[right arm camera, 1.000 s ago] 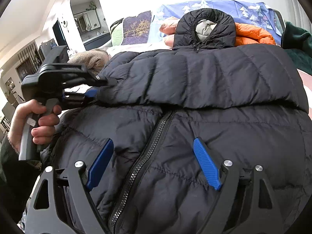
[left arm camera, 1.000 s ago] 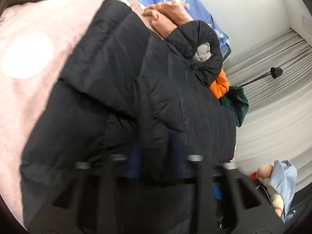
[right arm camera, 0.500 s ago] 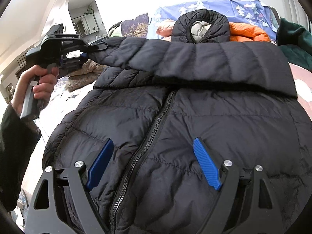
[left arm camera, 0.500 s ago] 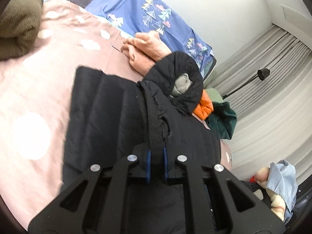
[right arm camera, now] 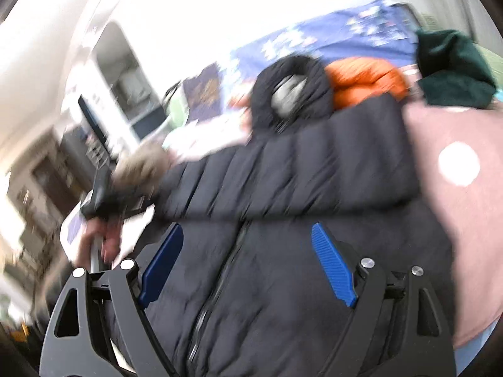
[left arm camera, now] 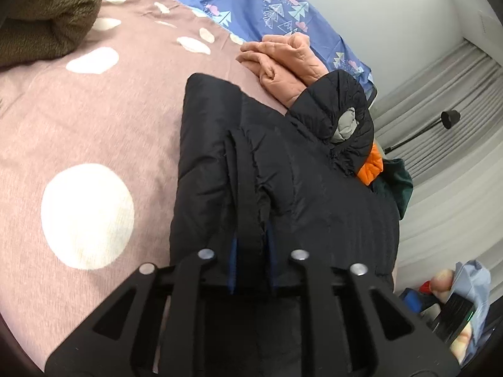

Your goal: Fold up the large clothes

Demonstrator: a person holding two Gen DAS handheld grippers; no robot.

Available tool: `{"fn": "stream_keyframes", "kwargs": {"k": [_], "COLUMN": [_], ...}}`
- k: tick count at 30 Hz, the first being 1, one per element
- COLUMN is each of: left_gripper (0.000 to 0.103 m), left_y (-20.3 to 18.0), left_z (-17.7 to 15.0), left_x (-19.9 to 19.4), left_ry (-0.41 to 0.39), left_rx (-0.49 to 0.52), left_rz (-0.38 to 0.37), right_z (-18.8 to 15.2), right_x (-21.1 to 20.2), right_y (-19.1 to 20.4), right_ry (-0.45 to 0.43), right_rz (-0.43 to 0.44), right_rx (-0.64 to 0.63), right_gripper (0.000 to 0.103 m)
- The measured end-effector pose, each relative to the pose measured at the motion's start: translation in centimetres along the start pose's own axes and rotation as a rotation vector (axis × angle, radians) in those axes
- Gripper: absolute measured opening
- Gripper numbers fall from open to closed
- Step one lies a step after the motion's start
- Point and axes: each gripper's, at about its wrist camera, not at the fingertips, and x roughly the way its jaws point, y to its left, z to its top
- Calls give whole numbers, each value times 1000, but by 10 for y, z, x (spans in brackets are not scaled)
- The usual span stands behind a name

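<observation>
Both grippers hung over the black puffer jacket; left gripper, jaws just easing apart, pinched its sleeve; right gripper gaped, empty.

A black quilted jacket lies on a dusty-pink bedcover with white dots, beside an orange garment.
</observation>
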Motion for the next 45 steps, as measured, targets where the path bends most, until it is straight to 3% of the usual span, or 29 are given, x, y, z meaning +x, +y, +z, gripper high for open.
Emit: {"fn": "stream_keyframes", "kwargs": {"k": [3, 5, 9, 13, 18, 21, 26, 31, 35, 37, 38, 39, 40, 45], "left_gripper": [31, 31, 32, 40, 41, 49, 50, 51, 51, 51, 51, 51, 51, 51], "left_y": [-6, -11, -11, -15, -48, -72, -117, -130, -117, -109, -105, -101, -98, -91], "left_z": [2, 2, 3, 3, 14, 35, 101, 159, 177, 176, 175, 173, 171, 166], "left_x": [3, 7, 12, -2, -18, -15, 31, 104, 145, 155, 157, 157, 157, 134], "left_ry": [-5, -7, -13, -41, -81, -99, -92, -24, 7, 18, 19, 21, 25, 10], "left_rx": [27, 51, 83, 103, 170, 197, 271, 270, 210, 182, 174, 168, 157, 144], "left_rz": [1, 26, 64, 65, 43, 0, -37, -61, -80, -97, -103, -108, -112, -120], "right_z": [34, 50, 50, 46, 103, 152, 219, 244, 253, 251, 250, 248, 246, 230], "right_x": [27, 54, 98, 104, 84, 101, 160, 221, 265, 277, 281, 283, 284, 250], "right_y": [-29, -50, -77, -85, -39, -25, -50, -78, -93, -98, -98, -96, -94, -64], "right_ry": [35, 67, 164, 216, 133, 98, 104, 137, 143, 148, 148, 153, 165, 127], "right_rz": [-96, -154, -271, -270, -169, -60, 17, -13, -77, -68, -51, -18, -12, 50], "right_rx": [62, 100, 139, 201, 87, 15, 57, 86, 48, 53, 55, 38, 31, -44], "right_gripper": [38, 36, 36, 40, 67, 71, 71, 71, 71, 71, 66, 27, 2, 2]}}
